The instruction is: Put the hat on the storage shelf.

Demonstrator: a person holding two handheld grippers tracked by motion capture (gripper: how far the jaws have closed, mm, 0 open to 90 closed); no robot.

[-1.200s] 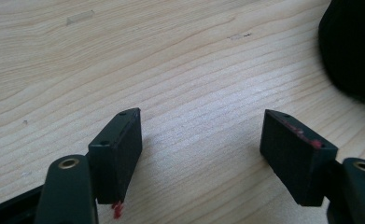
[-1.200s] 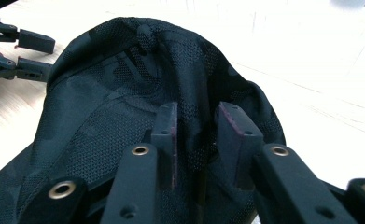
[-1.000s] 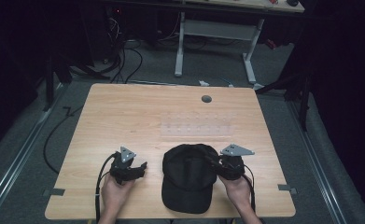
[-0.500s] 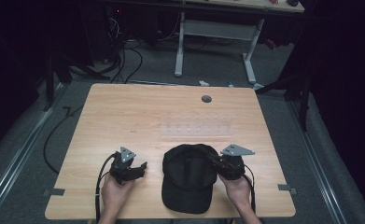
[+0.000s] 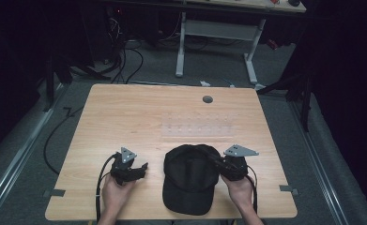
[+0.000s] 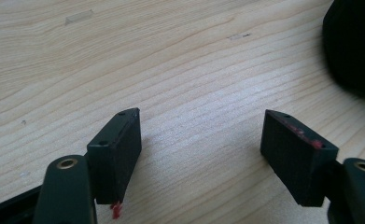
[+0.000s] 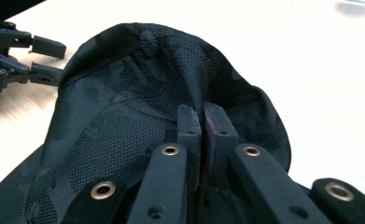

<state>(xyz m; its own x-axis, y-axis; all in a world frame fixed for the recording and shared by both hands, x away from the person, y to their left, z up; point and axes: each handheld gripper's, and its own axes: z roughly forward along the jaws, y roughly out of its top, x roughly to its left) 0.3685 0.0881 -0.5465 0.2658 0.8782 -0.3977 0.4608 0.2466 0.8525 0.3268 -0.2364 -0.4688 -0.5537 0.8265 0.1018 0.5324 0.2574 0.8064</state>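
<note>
A black mesh cap (image 5: 190,176) lies near the front edge of the wooden table (image 5: 139,112), brim toward the person. My right gripper (image 5: 215,161) has just closed its jaws and is shut on a fold of the cap's crown (image 7: 138,107); in the right gripper view the pads pinch the fabric (image 7: 201,116). My left gripper (image 5: 142,168) rests on the table to the left of the cap, open, with bare wood between its fingers (image 6: 119,144). The cap's edge (image 6: 353,46) shows at the top right of the left gripper view. The left gripper (image 7: 40,58) also appears far off beyond the cap.
A clear plastic strip (image 5: 197,127) lies flat at the table's middle. A round grey grommet (image 5: 207,99) sits near the far edge. Cables (image 5: 125,61) and a white desk frame (image 5: 214,33) stand on the floor behind the table.
</note>
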